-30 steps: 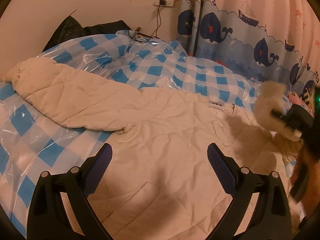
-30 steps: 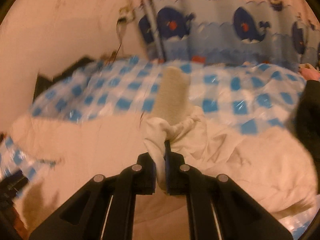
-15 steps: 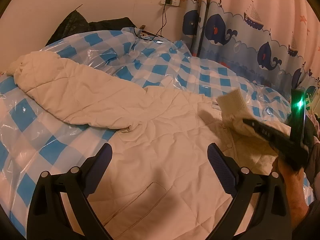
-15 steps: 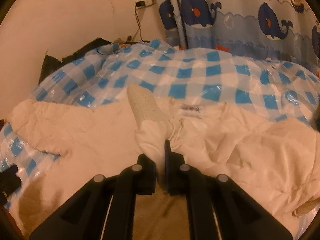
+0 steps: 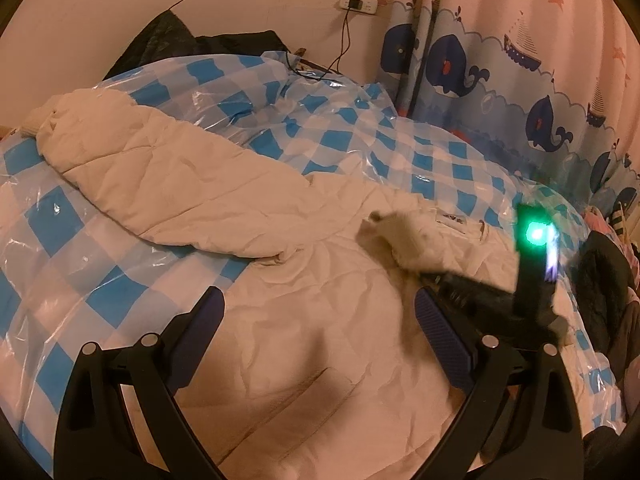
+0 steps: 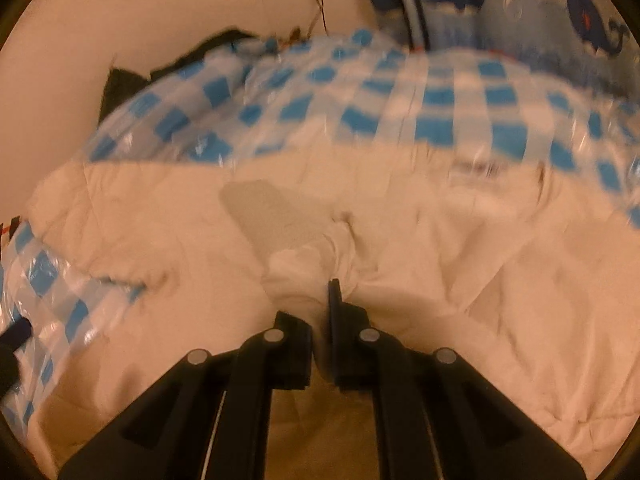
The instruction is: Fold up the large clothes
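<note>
— We see a bed under a blue-checked plastic sheet [image 5: 72, 220], with the cream quilted coat [image 5: 320, 344] spread across it. Where are our claws?

— Nearest us, above the coat's body, the left gripper [image 5: 316, 320] is spread wide, holding nothing. Farther across the coat, the right gripper [image 6: 320, 300] pinches the sleeve cuff [image 6: 272, 220], jaws just starting to part. Beyond the coat hangs the whale curtain [image 5: 500, 72].
</note>
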`<state>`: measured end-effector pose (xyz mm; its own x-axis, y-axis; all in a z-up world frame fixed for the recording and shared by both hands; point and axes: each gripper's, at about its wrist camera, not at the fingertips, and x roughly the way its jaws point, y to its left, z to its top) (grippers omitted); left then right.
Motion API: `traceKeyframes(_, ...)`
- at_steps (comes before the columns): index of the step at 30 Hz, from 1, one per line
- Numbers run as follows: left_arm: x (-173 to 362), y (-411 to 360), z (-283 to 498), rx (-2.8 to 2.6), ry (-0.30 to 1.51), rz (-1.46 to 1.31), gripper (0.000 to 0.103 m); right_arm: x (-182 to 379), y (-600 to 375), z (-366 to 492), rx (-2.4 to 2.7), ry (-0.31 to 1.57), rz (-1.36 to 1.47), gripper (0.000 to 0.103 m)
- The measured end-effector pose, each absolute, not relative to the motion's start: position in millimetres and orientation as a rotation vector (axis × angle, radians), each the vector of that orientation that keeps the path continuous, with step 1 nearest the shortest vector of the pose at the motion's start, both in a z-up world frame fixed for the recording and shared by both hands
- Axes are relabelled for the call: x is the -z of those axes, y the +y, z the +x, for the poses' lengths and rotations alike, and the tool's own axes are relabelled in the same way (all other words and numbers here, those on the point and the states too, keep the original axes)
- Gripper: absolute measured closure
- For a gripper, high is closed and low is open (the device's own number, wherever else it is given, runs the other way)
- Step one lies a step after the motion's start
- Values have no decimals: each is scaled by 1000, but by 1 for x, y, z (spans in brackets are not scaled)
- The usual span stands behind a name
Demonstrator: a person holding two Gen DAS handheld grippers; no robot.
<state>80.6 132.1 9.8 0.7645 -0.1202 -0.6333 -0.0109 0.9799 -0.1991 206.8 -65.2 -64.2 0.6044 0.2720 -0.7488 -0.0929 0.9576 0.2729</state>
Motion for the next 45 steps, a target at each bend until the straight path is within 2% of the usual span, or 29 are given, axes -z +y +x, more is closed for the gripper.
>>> traceKeyframes(3,-9,135,82,53,707,-197,11,82,-63,218,-242,1013,243,90)
traceKeyframes(7,-7,140,86,49,718,-193,11,69,-64,215,-250,1057,216,88)
traceKeyframes(11,-9,155,87,29,716,-218,11,31,-71,169,-257,980,150,80)
traceKeyframes(15,-8,189,94,29,723,-304,10,7,-102,82,-223,901,166,72)
traceKeyframes(20,-28,263,113,5,669,-418,10,4,-151,-13,-123,853,303,71)
traceKeyframes(23,-42,308,128,-48,635,-435,9,5,-175,-38,-73,804,399,70)
traceKeyframes(30,-34,388,170,-145,676,-526,9,11,-177,-34,-82,810,410,70)
traceKeyframes(37,-14,414,206,-175,720,-610,8,19,-172,-32,-85,828,378,70)
traceKeyframes(45,-14,411,211,-200,710,-644,8,-1,-129,-1,-186,775,226,70)
